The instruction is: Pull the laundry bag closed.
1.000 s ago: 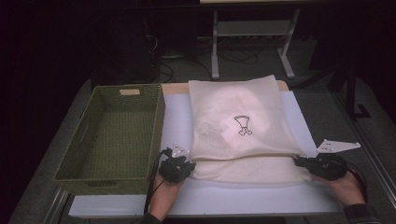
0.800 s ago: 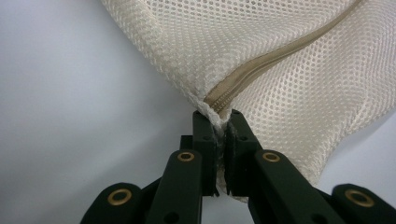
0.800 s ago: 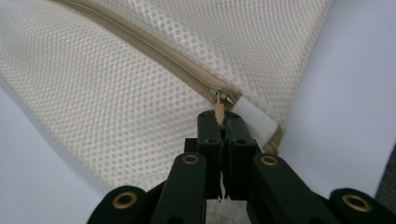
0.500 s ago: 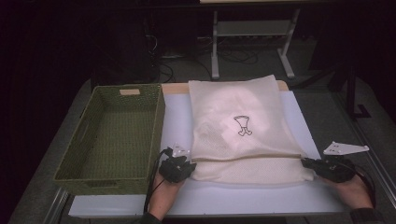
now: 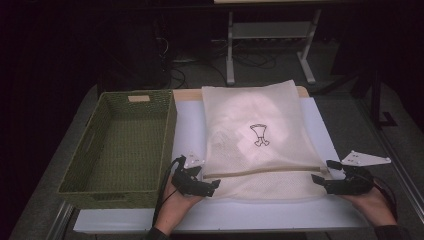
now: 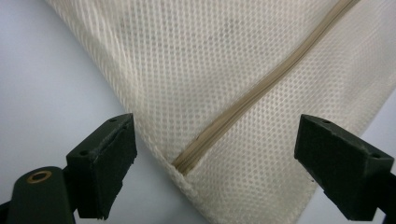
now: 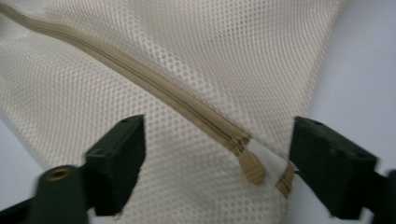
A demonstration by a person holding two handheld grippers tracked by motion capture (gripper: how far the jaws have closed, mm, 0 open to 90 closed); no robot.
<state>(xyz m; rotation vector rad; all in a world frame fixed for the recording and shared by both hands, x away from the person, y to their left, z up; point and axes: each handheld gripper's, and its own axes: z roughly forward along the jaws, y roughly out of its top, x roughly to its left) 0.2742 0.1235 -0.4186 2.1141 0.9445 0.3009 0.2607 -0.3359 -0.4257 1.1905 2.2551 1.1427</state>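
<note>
The high view looks forward and down from above the person's side of the desk (image 5: 320, 125), far enough to take in its whole top. Each gripper view sits low and very close, looking along its own black fingers (image 6: 105, 170) (image 7: 116, 170) at one near corner of the mesh bag (image 5: 255, 145) (the shared part, with its zipper (image 6: 261, 88)).

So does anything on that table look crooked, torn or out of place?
Nothing stands out. The mesh bag lies flat and square on the white mat, its zipper closed and straight. The green basket sits upright beside it. Both tongs have just opened beside its corners.
</note>
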